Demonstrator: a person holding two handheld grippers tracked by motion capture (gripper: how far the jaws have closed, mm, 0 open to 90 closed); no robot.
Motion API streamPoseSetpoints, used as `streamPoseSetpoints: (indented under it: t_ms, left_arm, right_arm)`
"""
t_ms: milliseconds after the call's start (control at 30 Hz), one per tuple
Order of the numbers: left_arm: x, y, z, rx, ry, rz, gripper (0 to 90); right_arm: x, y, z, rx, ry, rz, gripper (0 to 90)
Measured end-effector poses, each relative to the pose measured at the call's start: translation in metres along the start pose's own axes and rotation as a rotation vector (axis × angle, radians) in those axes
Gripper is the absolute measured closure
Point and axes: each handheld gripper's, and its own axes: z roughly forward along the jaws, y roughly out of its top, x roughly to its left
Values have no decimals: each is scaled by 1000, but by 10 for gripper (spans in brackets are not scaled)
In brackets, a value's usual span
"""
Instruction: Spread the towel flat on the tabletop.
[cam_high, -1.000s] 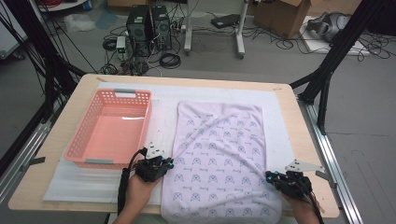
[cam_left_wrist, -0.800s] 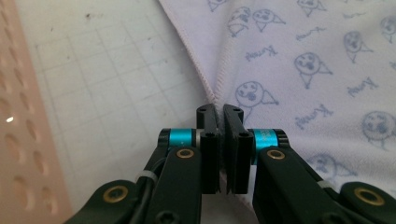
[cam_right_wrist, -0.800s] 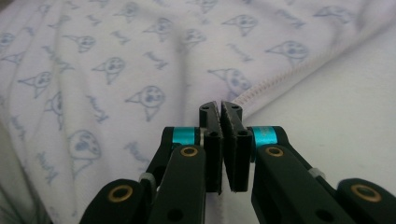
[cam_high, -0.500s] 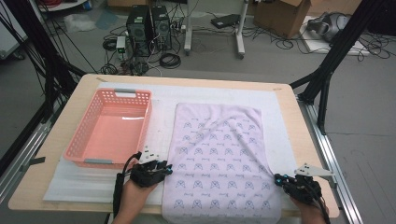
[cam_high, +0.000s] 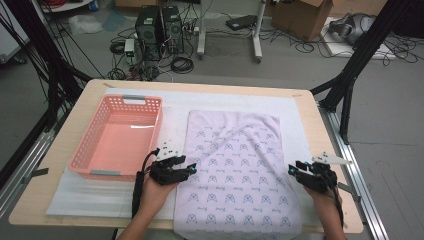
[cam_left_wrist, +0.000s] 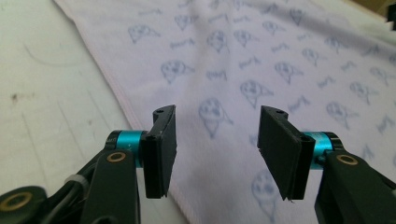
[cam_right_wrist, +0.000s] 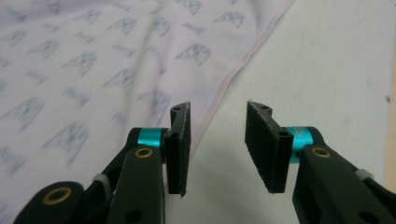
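A pale lilac towel (cam_high: 235, 175) with a small blue print lies spread flat on the white mat, its near end hanging past the table's front edge. My left gripper (cam_high: 189, 168) hovers at the towel's left edge (cam_left_wrist: 116, 88); its jaws have just been opening and stand apart with nothing between them (cam_left_wrist: 215, 149). My right gripper (cam_high: 292, 170) is at the towel's right edge (cam_right_wrist: 243, 60); its jaws have also just been opening and hold nothing (cam_right_wrist: 217, 149). The towel (cam_left_wrist: 261, 60) lies loose under both.
A pink plastic basket (cam_high: 120, 137), empty, stands on the white mat (cam_high: 300, 115) at the left of the wooden table (cam_high: 75, 115). Black frame legs, computers and cables stand on the floor beyond the table.
Both grippers have let go of the towel's side edges and their jaws have opened. The hands moved back up along the edges, away from the front. The towel now lies flatter.
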Motion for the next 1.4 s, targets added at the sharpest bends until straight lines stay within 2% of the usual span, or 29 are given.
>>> streamPoseSetpoints:
  t_ms: [100, 133, 167, 200, 233, 267, 300, 333, 367, 400, 433, 467, 533, 633, 733, 833, 900, 967, 1067, 1133, 1167, 1200, 1233, 1267, 1333, 1367, 1400]
  left_arm:
    - [6, 8, 7, -26, -3, -21, 465]
    - [7, 9, 10, -43, -5, -30, 465]
    - [8, 11, 12, -39, -5, -34, 465]
    - [8, 14, 16, -29, -5, -35, 463]
    - [8, 16, 18, -22, -4, -29, 463]
    - [8, 19, 20, -21, 0, -23, 463]
    - [9, 22, 23, -21, 1, -22, 463]
    - [10, 24, 25, -21, 7, -30, 459]
    - [10, 26, 26, -31, 12, -37, 451]
    - [12, 28, 27, -29, 13, -44, 452]
    - [13, 30, 29, -24, 21, -41, 447]
    - [14, 32, 31, -22, 32, -38, 440]
    - [19, 36, 35, -13, 45, -43, 439]
    - [29, 40, 41, -17, 90, -64, 433]
    - [36, 47, 50, -19, 119, -41, 447]
    - [44, 53, 64, 29, 145, -33, 463]
    - [50, 54, 73, 36, 173, -62, 469]
    - [54, 53, 80, 42, 222, -82, 478]
    - [63, 50, 88, 56, 247, -123, 502]
    - [63, 51, 89, 62, 256, -118, 550]
    - [61, 52, 90, 72, 279, -75, 568]
    - [58, 52, 92, 81, 305, -34, 624]
    - [59, 52, 92, 80, 294, -25, 699]
    - [60, 54, 93, 83, 266, -30, 840]
    - [62, 54, 93, 73, 276, -54, 877]
    - [65, 54, 92, 63, 319, -74, 879]
    - [70, 54, 90, 52, 341, -107, 880]
  right_arm:
    - [-8, 16, 27, 14, 2, 9, 595]
    - [-8, 19, 36, 43, -2, 11, 598]
    - [-9, 21, 44, 63, 3, 3, 621]
    - [-8, 22, 48, 68, -12, -15, 706]
    - [-8, 23, 48, 70, -26, -34, 867]
    - [-9, 24, 46, 81, -34, -47, 877]
    - [-11, 25, 44, 100, -102, -65, 880]
    - [-14, 25, 41, 107, -143, -62, 880]
    - [-19, 23, 38, 102, -146, -26, 873]
    - [-23, 20, 36, 90, -135, 6, 812]
    - [-24, 18, 35, 80, -137, 12, 666]
    - [-24, 17, 34, 70, -129, 19, 585]
    - [-24, 16, 29, 39, -100, 24, 570]
    - [-25, 16, 25, 3, -68, 18, 565]
    - [-26, 18, 28, -2, -41, 3, 568]
    - [-28, 21, 35, 2, -22, -11, 569]
    - [-29, 24, 38, 8, -13, -17, 569]
    - [-30, 25, 40, 9, -3, -12, 568]
    - [-32, 26, 41, 3, -2, -5, 568]
    - [-34, 27, 41, 3, -8, 6, 568]
    - [-35, 27, 42, -5, -9, 8, 568]
    - [-37, 28, 44, -6, -13, 17, 567]
    - [-39, 29, 47, -5, -19, 24, 561]
    - [-40, 31, 49, -5, -22, 31, 556]
    - [-45, 37, 54, -7, -33, 40, 550]
    - [-46, 40, 57, -7, -37, 43, 550]
    - [-46, 44, 59, -10, -40, 47, 549]
